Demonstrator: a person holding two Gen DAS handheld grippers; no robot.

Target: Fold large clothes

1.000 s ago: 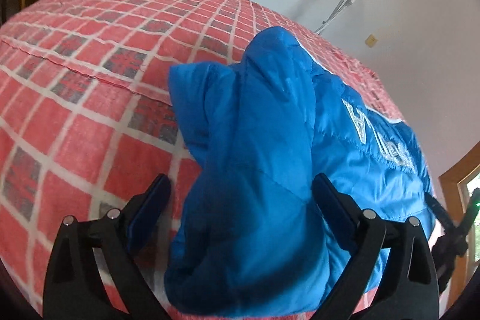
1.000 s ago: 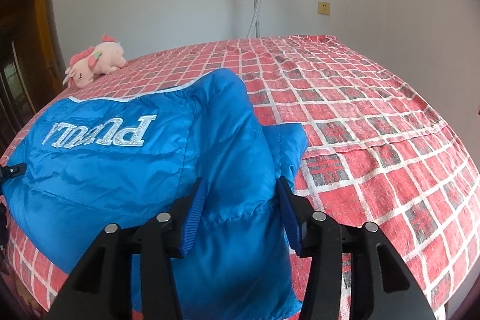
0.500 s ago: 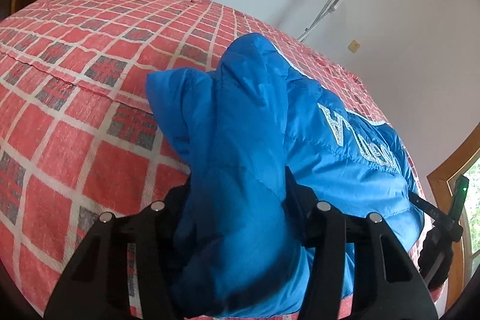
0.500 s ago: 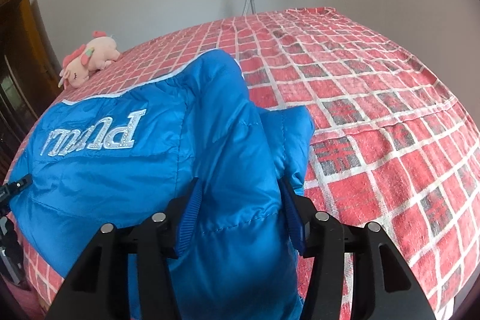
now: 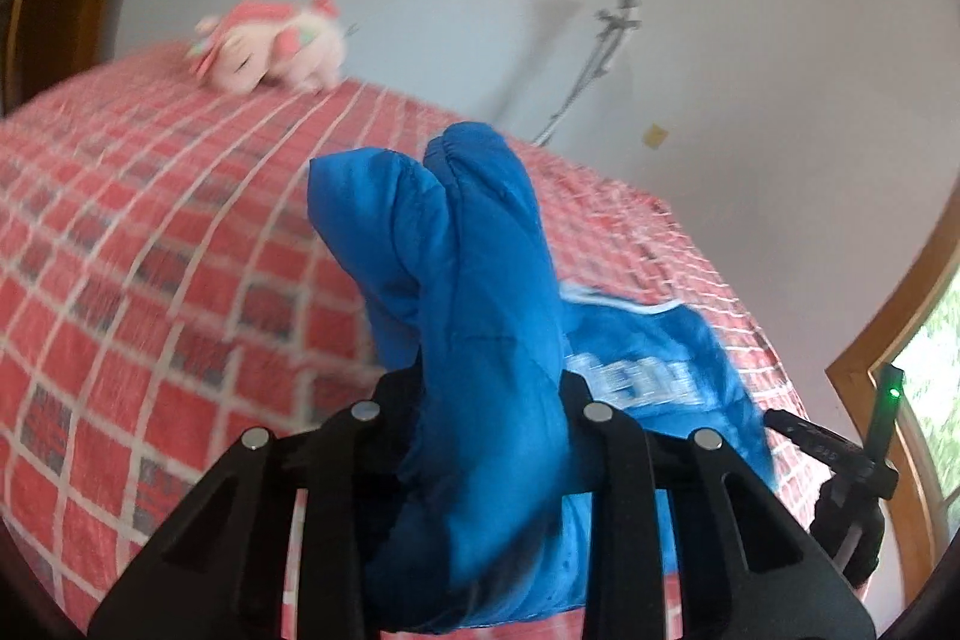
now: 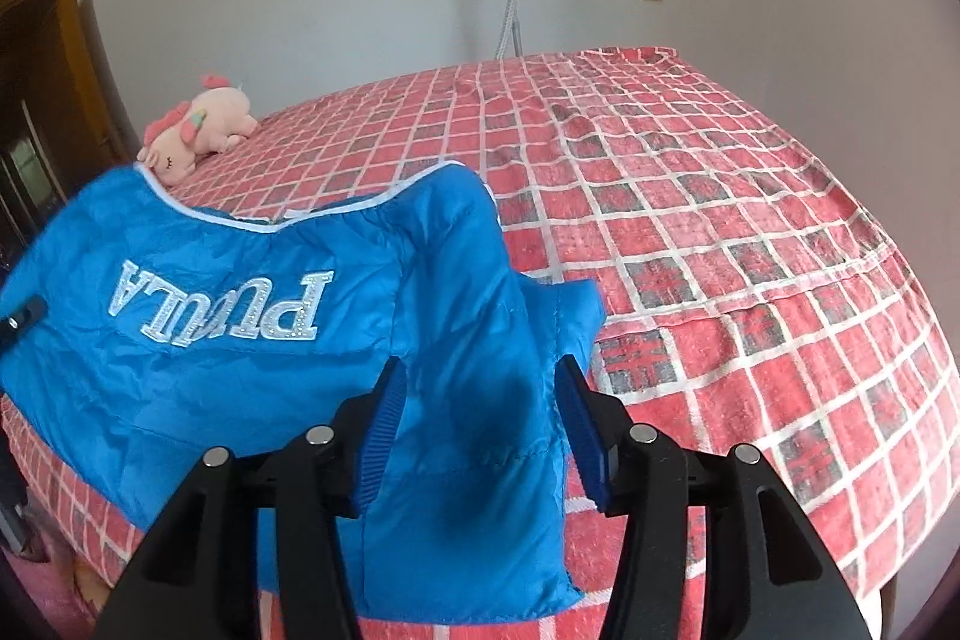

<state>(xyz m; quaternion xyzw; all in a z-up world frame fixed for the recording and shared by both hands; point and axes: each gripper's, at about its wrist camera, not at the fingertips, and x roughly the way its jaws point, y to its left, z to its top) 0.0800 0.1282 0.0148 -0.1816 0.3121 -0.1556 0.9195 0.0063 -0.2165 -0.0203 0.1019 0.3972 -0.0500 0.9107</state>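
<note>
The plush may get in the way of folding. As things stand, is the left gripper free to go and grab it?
Probably not: the left gripper is shut on the blue jacket, and the pink plush toy lies far across the bed.

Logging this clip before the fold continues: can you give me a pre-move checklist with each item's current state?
1. Left gripper clamped on a bunched fold of the blue puffer jacket: ok.
2. Right gripper closed on the jacket: cannot tell; fabric sits between the pads, but a gap shows beside one.
3. Left side of the jacket raised off the red checked bedspread: ok.
4. Pink plush unicorn apart from the jacket: ok in the left view.
5. Left view sharp enough to judge the fold edge: not ok, motion blur.
</note>
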